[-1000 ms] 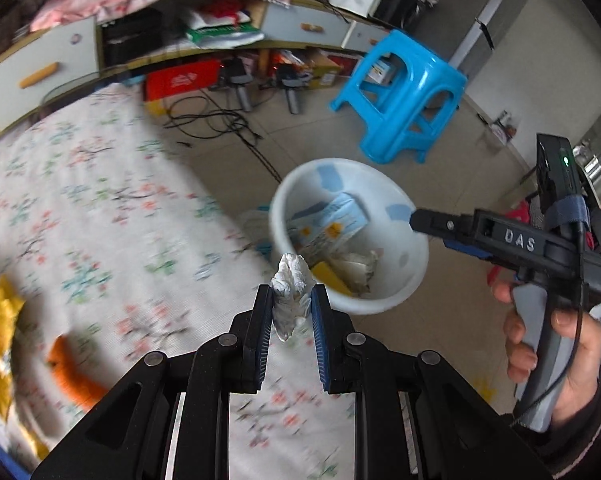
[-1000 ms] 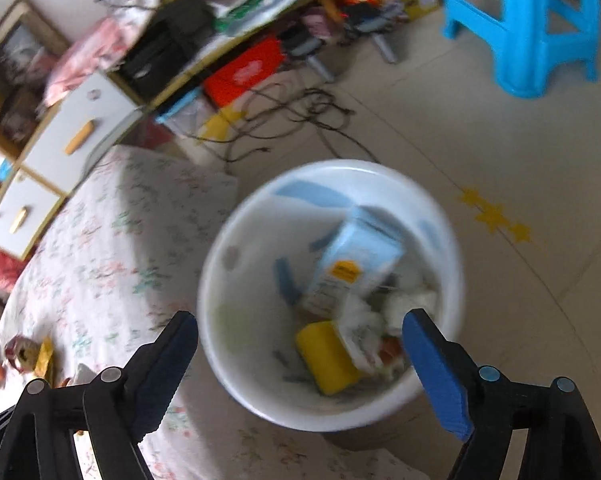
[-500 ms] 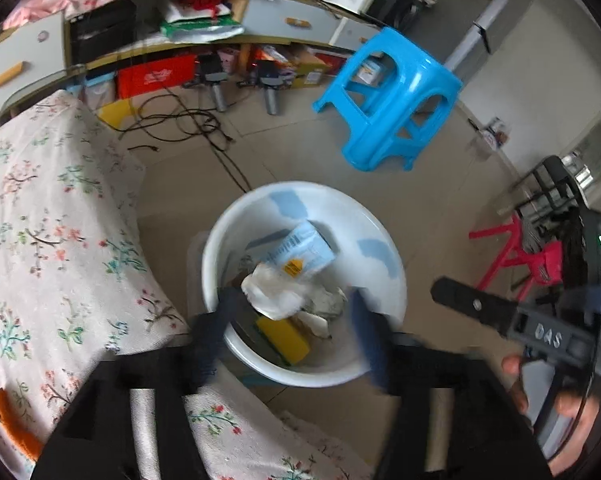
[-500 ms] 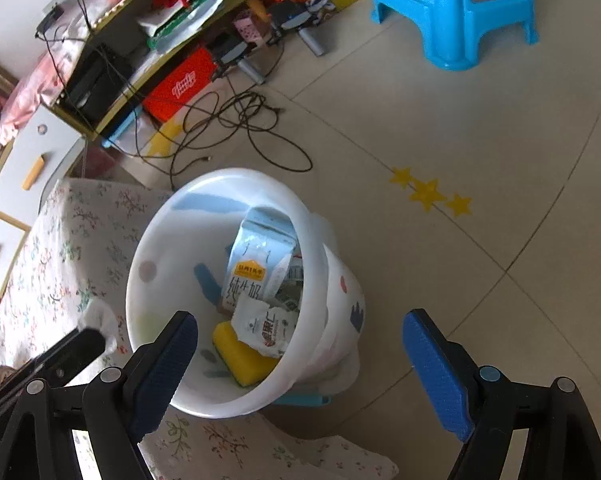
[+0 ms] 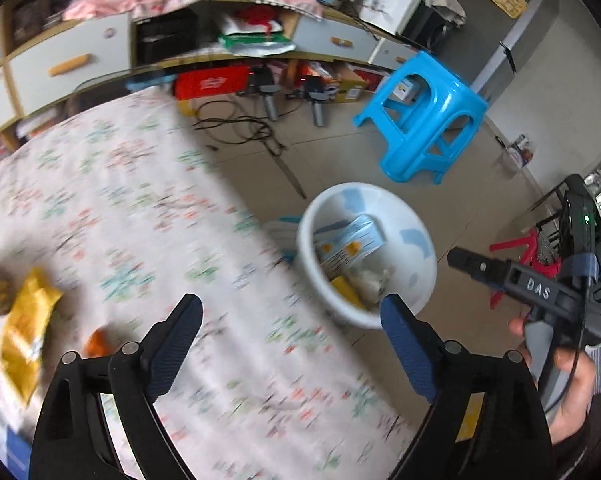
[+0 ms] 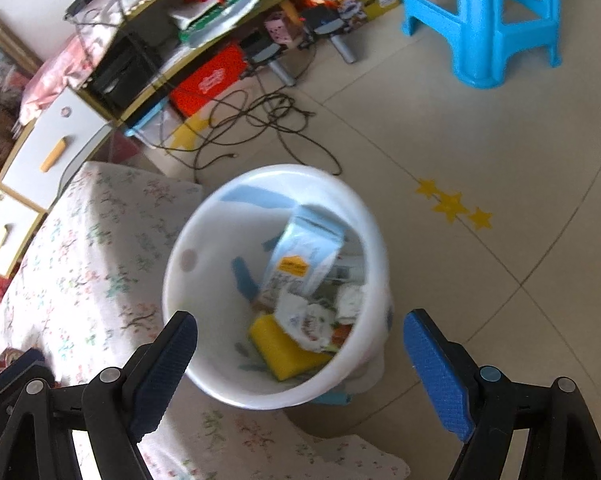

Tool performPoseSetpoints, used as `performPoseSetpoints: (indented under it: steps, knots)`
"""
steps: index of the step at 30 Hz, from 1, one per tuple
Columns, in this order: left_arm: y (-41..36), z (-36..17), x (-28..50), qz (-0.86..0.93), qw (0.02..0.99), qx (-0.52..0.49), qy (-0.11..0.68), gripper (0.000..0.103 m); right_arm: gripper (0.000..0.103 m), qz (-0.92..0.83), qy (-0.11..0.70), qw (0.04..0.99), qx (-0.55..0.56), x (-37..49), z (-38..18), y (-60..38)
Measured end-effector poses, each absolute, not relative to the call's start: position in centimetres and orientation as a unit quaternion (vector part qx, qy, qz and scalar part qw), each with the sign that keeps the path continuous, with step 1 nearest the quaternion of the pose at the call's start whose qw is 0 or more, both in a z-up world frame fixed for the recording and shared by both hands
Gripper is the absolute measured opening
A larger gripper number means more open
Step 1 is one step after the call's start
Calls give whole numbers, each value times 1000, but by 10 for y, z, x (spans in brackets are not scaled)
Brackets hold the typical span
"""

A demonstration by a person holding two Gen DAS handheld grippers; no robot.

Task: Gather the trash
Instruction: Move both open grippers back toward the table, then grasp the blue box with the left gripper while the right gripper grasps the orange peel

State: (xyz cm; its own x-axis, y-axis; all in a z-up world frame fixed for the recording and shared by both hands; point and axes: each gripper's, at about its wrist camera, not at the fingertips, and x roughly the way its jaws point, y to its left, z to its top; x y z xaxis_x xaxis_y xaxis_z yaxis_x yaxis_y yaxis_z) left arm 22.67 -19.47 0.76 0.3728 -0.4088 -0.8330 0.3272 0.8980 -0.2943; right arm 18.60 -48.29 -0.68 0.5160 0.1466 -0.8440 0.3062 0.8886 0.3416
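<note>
Left wrist view: my left gripper (image 5: pixel 290 312) has just been opening and its jaws now stand wide apart with nothing between them, over the floral tablecloth (image 5: pixel 148 216). A yellow wrapper (image 5: pixel 24 332) and an orange scrap (image 5: pixel 98 342) lie near the table's left edge. The white bin (image 5: pixel 410 248) stands on the floor just off the table's right edge, trash inside. Behind it, a blue stool (image 5: pixel 424 120) and tangled cables (image 5: pixel 240 128). My right hand (image 5: pixel 568 384) grips its handle at far right.

Right wrist view: my right gripper (image 6: pixel 300 364) hangs jaws apart, empty, above the bin (image 6: pixel 204 248). Inside it lie a pale blue carton (image 6: pixel 304 256), a yellow sponge (image 6: pixel 280 348) and a crumpled white wrapper (image 6: pixel 304 320).
</note>
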Motion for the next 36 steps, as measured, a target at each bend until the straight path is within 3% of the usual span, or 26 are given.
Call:
performPoseSetpoints:
  steps: [11, 21, 36]
  knots:
    - [-90, 12, 185, -165, 842, -26, 512, 103, 90, -1, 497, 848, 184, 188, 4, -416]
    - [4, -14, 161, -110, 843, -15, 526, 103, 92, 31, 516, 852, 86, 190, -6, -341]
    - [46, -56, 121, -153, 818, 57, 552, 103, 92, 90, 550, 830, 36, 194, -29, -258]
